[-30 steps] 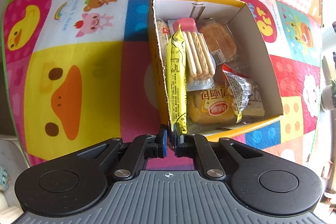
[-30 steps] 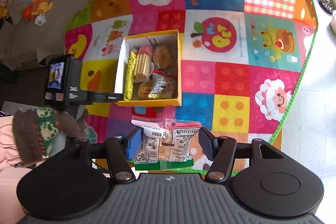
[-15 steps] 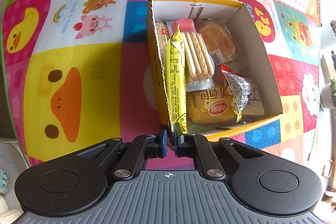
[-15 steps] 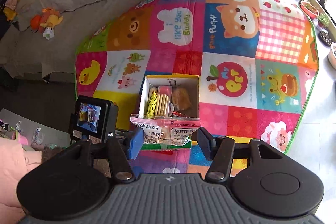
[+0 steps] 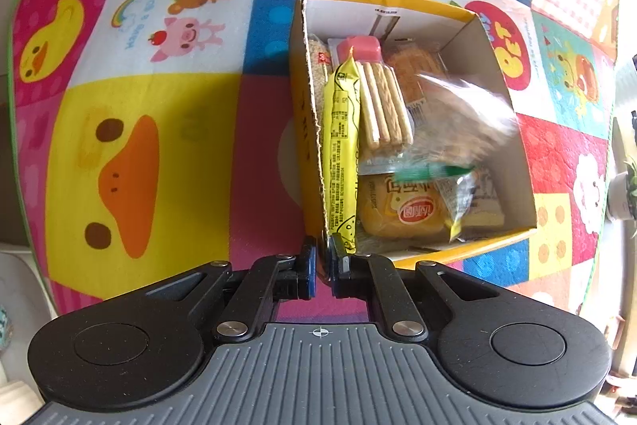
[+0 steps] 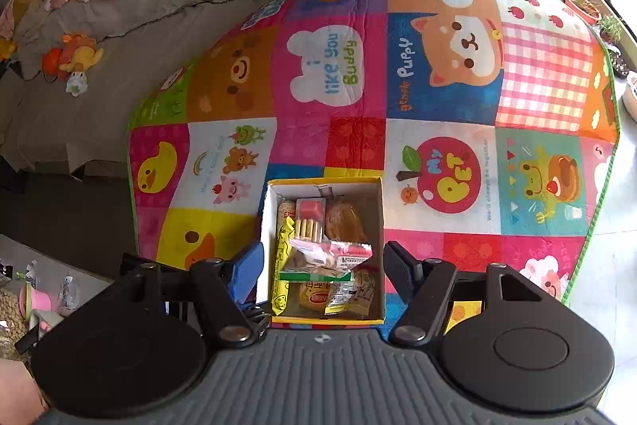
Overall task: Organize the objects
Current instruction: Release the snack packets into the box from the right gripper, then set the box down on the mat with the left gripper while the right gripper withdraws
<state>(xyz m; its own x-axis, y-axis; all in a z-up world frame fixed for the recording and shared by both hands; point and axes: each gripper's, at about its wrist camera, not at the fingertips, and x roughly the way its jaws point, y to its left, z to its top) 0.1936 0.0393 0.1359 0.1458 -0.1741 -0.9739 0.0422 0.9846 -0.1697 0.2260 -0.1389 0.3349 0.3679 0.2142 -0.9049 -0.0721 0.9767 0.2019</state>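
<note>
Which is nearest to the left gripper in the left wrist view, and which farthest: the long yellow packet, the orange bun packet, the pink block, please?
From the left gripper:
1. Long yellow packet: its lower end sits right at the fingertips, along the box's left wall.
2. Orange bun packet: near end of the box, a little right.
3. Pink block: far end of the box.

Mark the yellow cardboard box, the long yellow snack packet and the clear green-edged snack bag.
yellow cardboard box [image 6: 379, 249], right wrist view, right wall
long yellow snack packet [image 5: 339, 146], left wrist view, mid-length
clear green-edged snack bag [image 6: 330, 257], right wrist view, middle
</note>
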